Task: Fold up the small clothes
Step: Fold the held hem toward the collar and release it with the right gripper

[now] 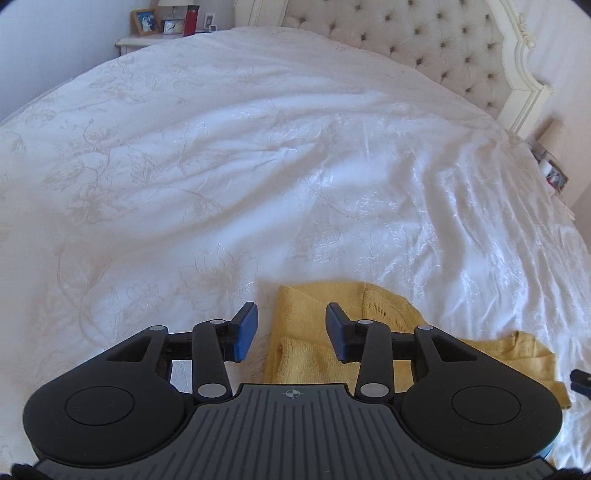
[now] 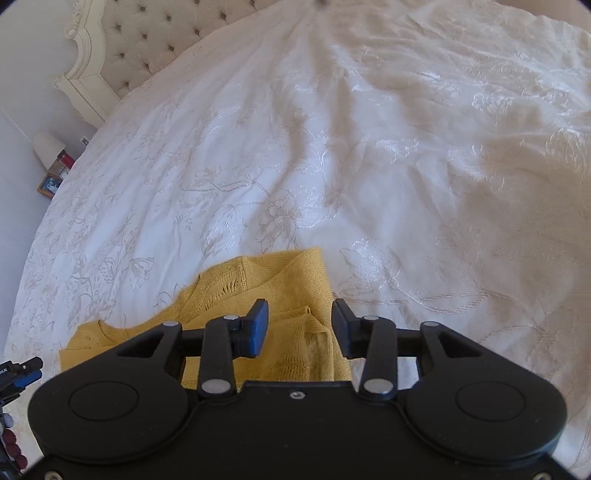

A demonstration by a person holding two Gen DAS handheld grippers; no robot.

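Yellow knit garment [image 1: 306,354] on white bedspread [image 1: 258,166] | left claw [image 1: 291,330] tilted down, parted, empty | right claw [image 2: 300,328] likewise

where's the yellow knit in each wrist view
Left wrist: yellow knit at bottom centre, running right, behind the open left gripper.
Right wrist: knit at bottom centre, running left, behind the open right gripper.
Shared landmark: tufted headboard.

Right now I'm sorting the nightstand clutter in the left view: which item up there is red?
The tall red bottle with a dark cap, standing right of the small clock and the wood-framed photo.
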